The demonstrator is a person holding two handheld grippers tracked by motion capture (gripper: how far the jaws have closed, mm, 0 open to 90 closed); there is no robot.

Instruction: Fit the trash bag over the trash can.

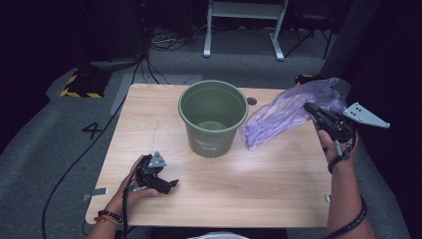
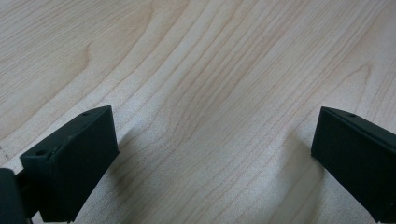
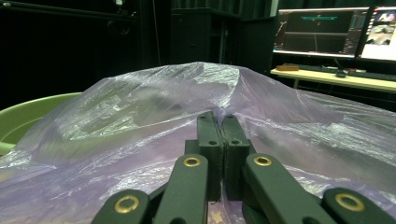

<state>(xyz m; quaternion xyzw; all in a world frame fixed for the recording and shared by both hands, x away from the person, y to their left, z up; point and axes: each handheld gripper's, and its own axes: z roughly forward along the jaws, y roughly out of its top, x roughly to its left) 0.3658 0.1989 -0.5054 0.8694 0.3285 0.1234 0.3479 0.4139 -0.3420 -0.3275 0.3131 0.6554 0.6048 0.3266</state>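
A green plastic bucket [image 1: 213, 117] stands upright at the middle back of the wooden table [image 1: 149, 124]; its rim [image 3: 28, 114] shows at the left of the right gripper view. To its right a thin purple plastic bag [image 1: 288, 112] hangs in the air, lifted off the table. My right gripper [image 1: 309, 107] is shut on the bag's film [image 3: 154, 107], the jaws pressed together on a pinched fold. My left gripper [image 1: 171, 184] rests low on the table near the front left, open, with bare wood [image 2: 210, 116] between its jaws.
A small dark round hole [image 1: 252, 101] sits in the tabletop behind the bucket. Cables [image 1: 144, 64] and a yellow-black striped block [image 1: 79, 84] lie on the grey floor at the back left. A white frame's legs [image 1: 244, 30] stand behind. Monitors [image 3: 327, 32] glow on a far desk.
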